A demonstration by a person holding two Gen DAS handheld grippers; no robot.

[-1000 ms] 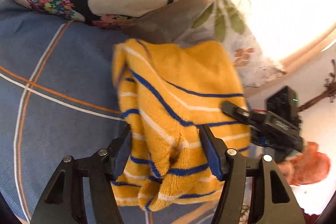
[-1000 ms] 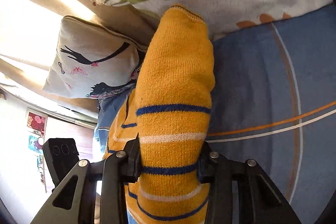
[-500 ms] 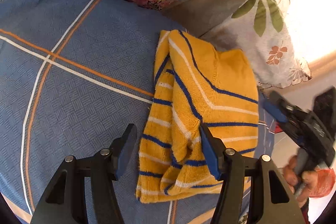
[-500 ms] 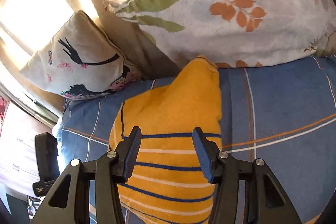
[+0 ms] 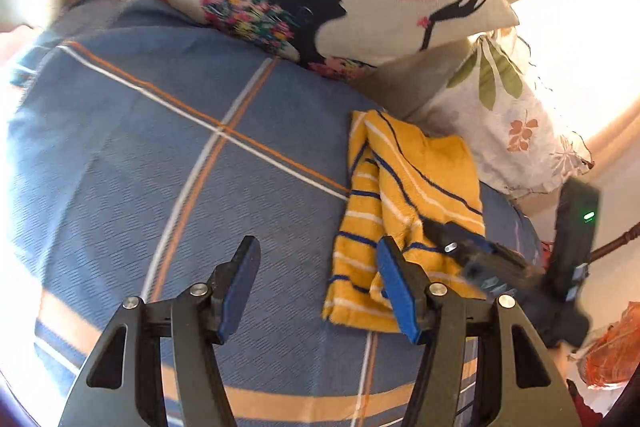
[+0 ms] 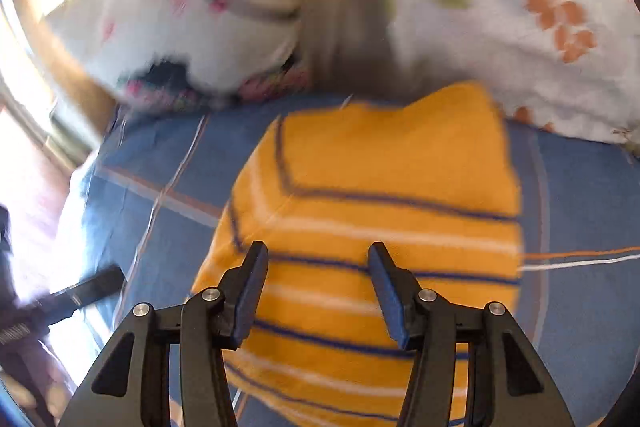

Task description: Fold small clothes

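While yellow striped sweater (image 5: 404,203) lies folded on blue plaid bedspread (image 5: 160,167) near floral pillow (image 5: 516,131), left gripper (image 5: 316,287) hangs wide open, empty, beside it; right gripper (image 6: 316,291) wide open above sweater, gripping nothing.

One yellow knitted garment with blue and white stripes (image 5: 404,195), two printed pillows, one blue checked bedsheet (image 5: 168,163), two black grippers.
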